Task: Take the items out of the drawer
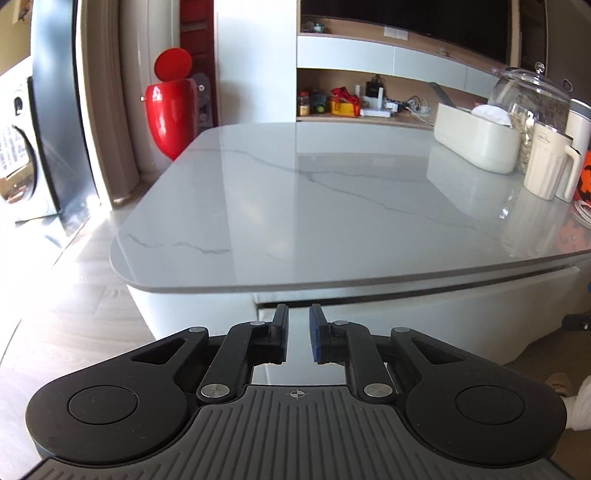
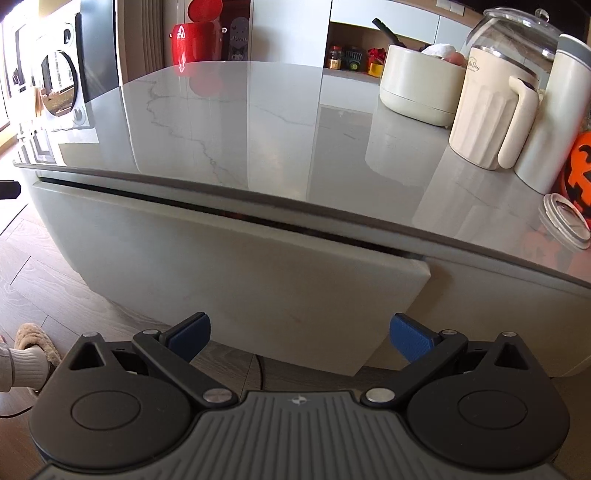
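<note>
A white drawer front (image 2: 240, 266) sits under the marble countertop (image 2: 258, 122). It looks pulled out a little: a dark slit runs along its top and its right edge stands proud of the cabinet. Its contents are hidden. My right gripper (image 2: 299, 319) is wide open just in front of the drawer's lower part, with nothing between the blue pads (image 2: 410, 338). In the left wrist view the same drawer front (image 1: 406, 299) runs below the countertop edge (image 1: 332, 284). My left gripper (image 1: 298, 317) is nearly shut, with a narrow empty gap, near the drawer's left end.
On the counter's right side stand a cream jug (image 2: 487, 118), a cream tub (image 2: 417, 85), a glass jar (image 2: 517, 26), an orange pumpkin item (image 2: 580, 166) and a ring lid (image 2: 565, 218). A red bin (image 1: 171, 110) stands behind. A person's slippered foot (image 2: 33, 347) rests on the wooden floor.
</note>
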Action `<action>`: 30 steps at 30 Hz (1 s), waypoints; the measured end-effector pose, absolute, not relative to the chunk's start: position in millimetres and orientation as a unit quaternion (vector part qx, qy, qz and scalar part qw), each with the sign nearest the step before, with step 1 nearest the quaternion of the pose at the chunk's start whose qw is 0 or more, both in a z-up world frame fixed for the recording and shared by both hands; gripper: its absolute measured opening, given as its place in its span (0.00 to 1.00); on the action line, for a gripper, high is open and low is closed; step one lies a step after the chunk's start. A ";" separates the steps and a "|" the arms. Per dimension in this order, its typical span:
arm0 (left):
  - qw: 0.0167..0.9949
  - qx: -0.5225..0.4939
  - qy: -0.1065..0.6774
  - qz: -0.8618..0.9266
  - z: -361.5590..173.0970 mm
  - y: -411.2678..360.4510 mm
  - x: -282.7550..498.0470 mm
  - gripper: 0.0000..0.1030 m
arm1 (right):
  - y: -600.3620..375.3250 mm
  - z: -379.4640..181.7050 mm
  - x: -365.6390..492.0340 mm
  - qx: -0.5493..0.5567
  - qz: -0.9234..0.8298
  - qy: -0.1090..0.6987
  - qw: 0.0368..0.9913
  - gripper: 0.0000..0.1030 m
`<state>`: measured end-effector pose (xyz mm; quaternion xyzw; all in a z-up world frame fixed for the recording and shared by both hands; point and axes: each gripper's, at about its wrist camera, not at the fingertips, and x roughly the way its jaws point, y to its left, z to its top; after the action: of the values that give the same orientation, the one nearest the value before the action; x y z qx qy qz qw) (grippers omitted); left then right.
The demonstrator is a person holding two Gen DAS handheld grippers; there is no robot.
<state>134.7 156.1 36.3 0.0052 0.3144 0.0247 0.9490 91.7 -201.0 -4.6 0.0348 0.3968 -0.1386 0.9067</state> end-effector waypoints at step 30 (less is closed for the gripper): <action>0.920 -0.182 0.344 0.043 8.9 210.0 163.7 0.18 | -294.6 -15.5 102.8 0.204 -0.195 0.345 0.895 1.00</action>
<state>163.7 210.0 8.9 -0.1825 0.3445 0.0428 0.9199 102.8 -294.6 -15.5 0.2037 0.3446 -0.1948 0.8954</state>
